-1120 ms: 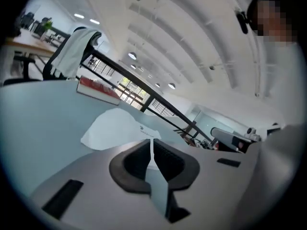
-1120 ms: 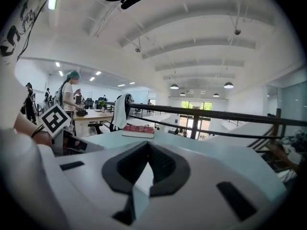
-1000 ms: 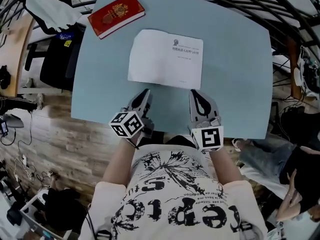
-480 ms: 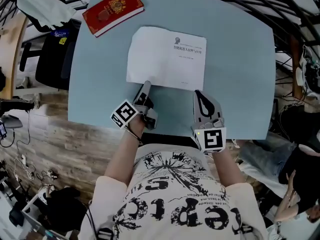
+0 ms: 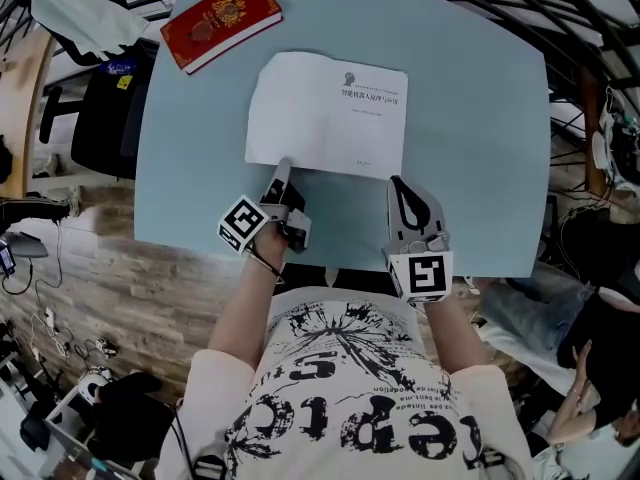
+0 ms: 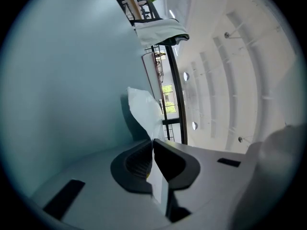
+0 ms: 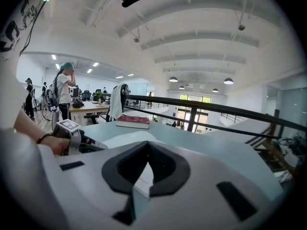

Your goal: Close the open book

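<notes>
The open book (image 5: 325,113) lies flat on the pale blue table (image 5: 480,118), white pages up. My left gripper (image 5: 281,171) is at the book's near left corner, rolled onto its side. Its jaws are closing and a white page (image 6: 144,110) sits pinched between them in the left gripper view (image 6: 153,145). My right gripper (image 5: 397,186) rests on the table just short of the book's near right edge, shut with nothing in it. The right gripper view (image 7: 147,147) looks low across the book's pages (image 7: 125,138).
A shut red book (image 5: 220,23) lies at the table's far left corner and shows again in the right gripper view (image 7: 133,121). A black chair (image 5: 110,118) and white cloth (image 5: 80,8) are left of the table. Railings run behind it. A seated person (image 5: 590,368) is at lower right.
My left gripper moved forward to the book's near left corner, rolled onto its side and closed on the page edge. The right gripper barely shifted.
</notes>
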